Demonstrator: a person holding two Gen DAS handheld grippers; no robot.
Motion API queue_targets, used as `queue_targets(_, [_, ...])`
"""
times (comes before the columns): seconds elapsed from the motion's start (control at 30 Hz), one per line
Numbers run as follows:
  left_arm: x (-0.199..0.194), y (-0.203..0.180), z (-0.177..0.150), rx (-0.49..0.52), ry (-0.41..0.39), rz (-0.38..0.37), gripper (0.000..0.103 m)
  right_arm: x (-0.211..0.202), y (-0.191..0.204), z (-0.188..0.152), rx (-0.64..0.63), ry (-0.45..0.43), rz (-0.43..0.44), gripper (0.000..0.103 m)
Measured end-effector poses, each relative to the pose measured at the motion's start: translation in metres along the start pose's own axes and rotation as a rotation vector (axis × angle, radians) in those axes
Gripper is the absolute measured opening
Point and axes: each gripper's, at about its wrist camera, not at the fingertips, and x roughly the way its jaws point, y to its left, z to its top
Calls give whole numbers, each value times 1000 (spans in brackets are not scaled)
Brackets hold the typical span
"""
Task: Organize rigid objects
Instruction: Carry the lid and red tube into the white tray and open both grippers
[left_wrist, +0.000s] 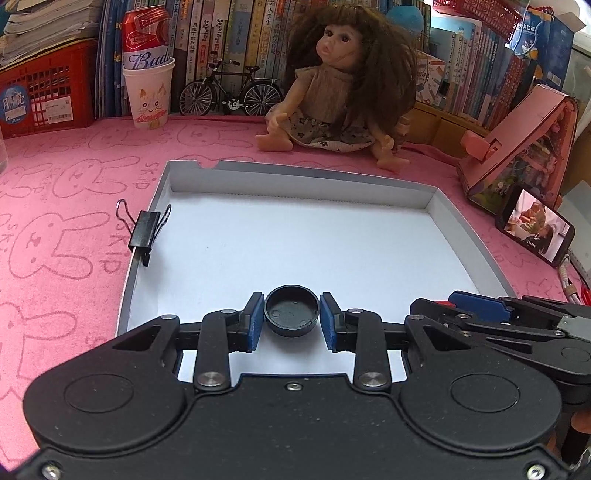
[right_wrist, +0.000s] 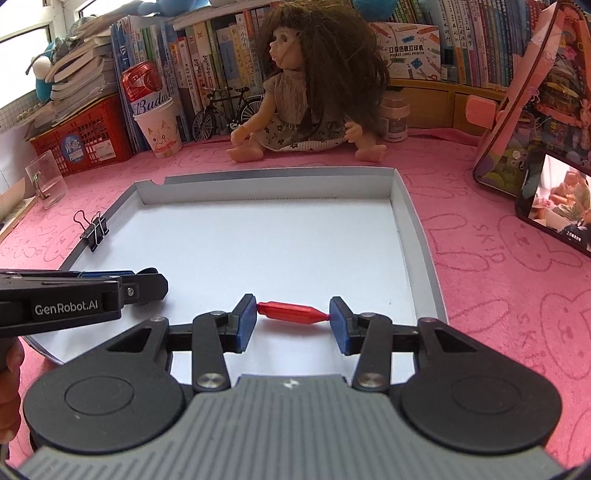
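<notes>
I am working in a home, at what looks like a child's study bench: a pink cloth printed with rabbit outlines (left_wrist: 66, 206) covers it, and a long-haired doll (left_wrist: 332, 88) sits at its back edge. Behind the doll runs a packed row of school books (left_wrist: 229, 40). To the doll's left stand a model bicycle (left_wrist: 231, 92), a paper cup with a cat face holding a beer can (left_wrist: 147, 70), and a red plastic basket (left_wrist: 44, 92) under stacked papers. To her right lean a pink dollhouse kit (left_wrist: 517, 147) and a phone playing video (left_wrist: 535, 225). A shallow white box lid (left_wrist: 465, 229) lies in front of her.
</notes>
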Motion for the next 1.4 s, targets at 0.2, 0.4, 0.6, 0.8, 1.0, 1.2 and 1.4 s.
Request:
queue_targets(0.2, [8, 3, 8, -24, 18, -10, 30, 9, -6, 14, -2, 39, 18, 49])
queue_targets(0.4, [11, 0, 9, -28, 23, -35, 30, 18, -18, 22, 75, 71, 50, 49])
queue_targets(0.6, [12, -4, 8, -19, 24, -57, 30, 20, -21, 26, 112, 80, 55, 52])
queue_targets(0.8, [6, -4, 8, -34, 9, -81, 44, 16, -23, 26, 145, 63, 71, 65])
queue_targets(1.0, [-8, -5, 7, -18, -35, -58, 58, 4, -27, 25, 160, 33, 71, 73])
queue_targets(1.2, [-30, -7, -2, 15, -97, -37, 79, -21, -23, 20, 131, -35, 60, 84])
queue_targets(1.4, [-57, -8, -16, 38, -148, -43, 87, -45, -26, 9, 112, -110, 43, 94])
